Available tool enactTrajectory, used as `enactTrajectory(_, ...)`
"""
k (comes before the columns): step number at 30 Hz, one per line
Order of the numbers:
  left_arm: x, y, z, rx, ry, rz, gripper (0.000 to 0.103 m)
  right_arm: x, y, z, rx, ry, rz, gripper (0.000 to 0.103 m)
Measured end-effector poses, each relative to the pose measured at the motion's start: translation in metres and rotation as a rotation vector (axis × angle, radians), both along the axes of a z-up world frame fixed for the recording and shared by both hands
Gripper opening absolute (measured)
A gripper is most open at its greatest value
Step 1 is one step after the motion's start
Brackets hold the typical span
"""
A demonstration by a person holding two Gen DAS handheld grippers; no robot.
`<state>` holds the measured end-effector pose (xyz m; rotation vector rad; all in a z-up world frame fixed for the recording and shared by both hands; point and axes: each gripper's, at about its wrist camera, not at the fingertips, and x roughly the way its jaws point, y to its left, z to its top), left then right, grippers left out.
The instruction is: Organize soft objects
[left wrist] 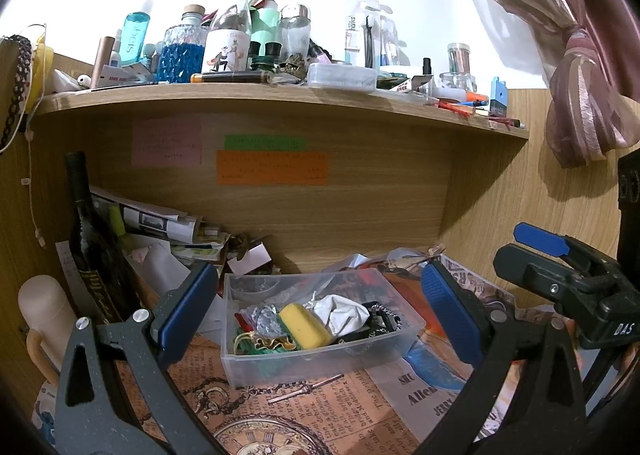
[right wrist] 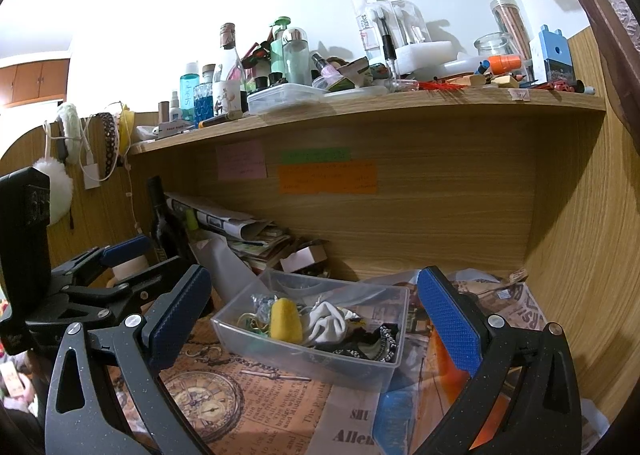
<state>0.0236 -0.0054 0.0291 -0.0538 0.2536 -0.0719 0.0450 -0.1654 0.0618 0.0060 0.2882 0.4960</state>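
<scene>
A clear plastic bin [left wrist: 320,365] [right wrist: 280,355] stands on the printed paper on the desk. In it lie a yellow sponge [left wrist: 306,325] [right wrist: 285,320], a crumpled white cloth [left wrist: 344,313] [right wrist: 326,321], crinkled foil and dark beaded chains. My left gripper [left wrist: 320,315] is open and empty, its blue pads on either side of the bin in the left wrist view; it also shows at the left of the right wrist view [right wrist: 120,255]. My right gripper [right wrist: 316,319] is open and empty in front of the bin, and shows at the right of the left wrist view [left wrist: 544,255].
A dark wine bottle [left wrist: 90,239] and a pile of papers [left wrist: 168,227] stand at the back left under the shelf [left wrist: 280,99], which is crowded with bottles and jars. A pale cup [left wrist: 44,315] sits left. A pink curtain [left wrist: 580,55] hangs right.
</scene>
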Motion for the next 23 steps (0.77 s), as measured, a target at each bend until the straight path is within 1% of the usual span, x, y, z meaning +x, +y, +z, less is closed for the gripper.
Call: enactTrajectory(23, 0.0031, -0.0047, -0.0015, 0.000, 0.011, 0.008, 0.103, 0.0049, 0.0021, -0.0056, 0.003, 0.019, 0.004, 0.103)
